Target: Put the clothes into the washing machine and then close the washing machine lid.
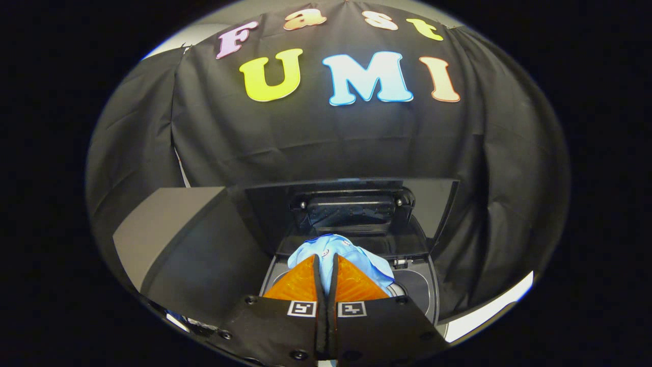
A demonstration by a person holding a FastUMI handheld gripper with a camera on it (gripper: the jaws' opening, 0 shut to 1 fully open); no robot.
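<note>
My gripper (326, 256) is shut on a light blue garment (333, 246), which bunches up around and just beyond the fingertips. The cloth hangs over the round opening of the washing machine (425, 285), directly below the fingers. The machine's dark lid (356, 204) stands raised behind the opening, its inner side facing me. Part of the garment drapes to the right of the fingers (356, 283), above the drum.
A dark grey panel (173, 229) of the machine's body rises to the left of the opening. The black cloth wall (326, 137) hangs close behind the lid. A pale strip of floor (489, 311) shows to the right of the machine.
</note>
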